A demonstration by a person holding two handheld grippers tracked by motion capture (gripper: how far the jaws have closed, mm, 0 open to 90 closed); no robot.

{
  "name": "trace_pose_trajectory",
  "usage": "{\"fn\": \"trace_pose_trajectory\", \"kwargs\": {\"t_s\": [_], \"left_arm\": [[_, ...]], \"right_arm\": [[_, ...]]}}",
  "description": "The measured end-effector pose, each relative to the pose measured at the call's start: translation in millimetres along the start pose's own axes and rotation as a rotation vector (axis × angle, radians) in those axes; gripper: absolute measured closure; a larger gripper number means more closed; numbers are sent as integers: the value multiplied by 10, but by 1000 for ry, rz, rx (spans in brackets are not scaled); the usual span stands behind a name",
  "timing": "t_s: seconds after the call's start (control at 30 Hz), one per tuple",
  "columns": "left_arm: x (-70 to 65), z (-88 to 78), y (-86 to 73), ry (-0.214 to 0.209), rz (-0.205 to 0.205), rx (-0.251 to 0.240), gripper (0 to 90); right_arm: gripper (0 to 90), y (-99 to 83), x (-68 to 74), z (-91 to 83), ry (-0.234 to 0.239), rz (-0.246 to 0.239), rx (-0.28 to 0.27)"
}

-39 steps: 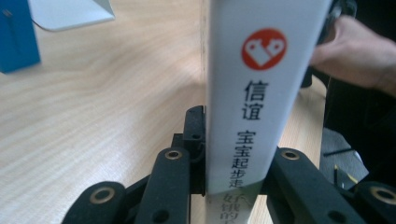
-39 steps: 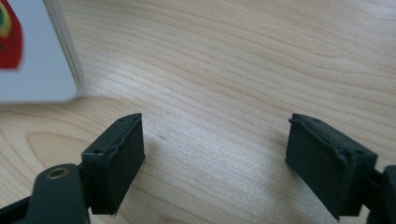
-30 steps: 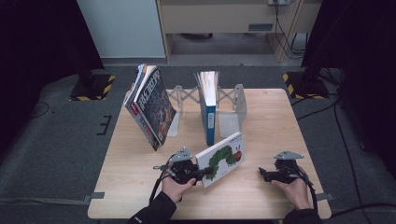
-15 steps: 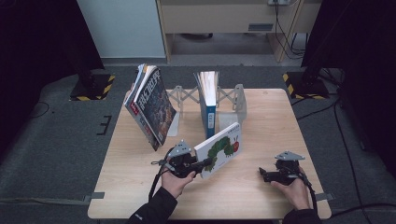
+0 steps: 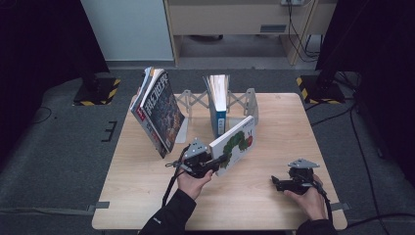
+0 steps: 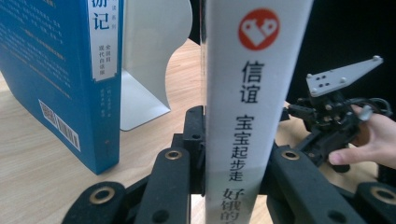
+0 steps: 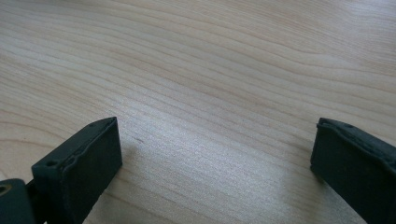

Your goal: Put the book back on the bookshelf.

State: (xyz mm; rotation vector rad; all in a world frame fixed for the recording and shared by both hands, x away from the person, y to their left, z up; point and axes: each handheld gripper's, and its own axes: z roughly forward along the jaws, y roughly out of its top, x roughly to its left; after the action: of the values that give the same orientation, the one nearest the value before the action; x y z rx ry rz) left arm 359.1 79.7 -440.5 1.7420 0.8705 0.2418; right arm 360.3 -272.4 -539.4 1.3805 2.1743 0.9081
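Note:
A white picture book with a green caterpillar on its cover hangs tilted above the wooden table, its spine clamped between the pads of my left gripper. The book's far corner leans towards an upright blue book in the rack. My right gripper rests low over the table's front right, held in a hand. Its jaws have just been opening and now stand wide with only bare wood between them. From the left gripper view the right gripper lies to the right of the spine.
Several magazines and books lean at the table's back left. A grey expanding rack with a white bookend stands at the back middle, holding the blue book. Dark floor surrounds the table.
My left gripper has lifted the caterpillar book up and away from the front edge, tipping it more upright. The right hand has stayed in place.

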Motion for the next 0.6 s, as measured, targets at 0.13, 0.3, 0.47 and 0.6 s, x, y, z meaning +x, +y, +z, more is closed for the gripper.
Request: {"fn": "trace_pose_trajectory", "kwargs": {"t_s": [0.13,0.3,0.47,0.6], "left_arm": [[-2,68,-21,36,6,-16,748],[-19,153,-28,72,19,-37,748],[-9,244,-36,95,10,-54,747],[14,330,-61,97,-4,-69,747]], "right_arm": [[22,0,0,1,1,1,0],[22,0,1,1,0,1,0],[21,0,0,1,1,1,0],[19,2,-1,3,2,-2,1]]}}
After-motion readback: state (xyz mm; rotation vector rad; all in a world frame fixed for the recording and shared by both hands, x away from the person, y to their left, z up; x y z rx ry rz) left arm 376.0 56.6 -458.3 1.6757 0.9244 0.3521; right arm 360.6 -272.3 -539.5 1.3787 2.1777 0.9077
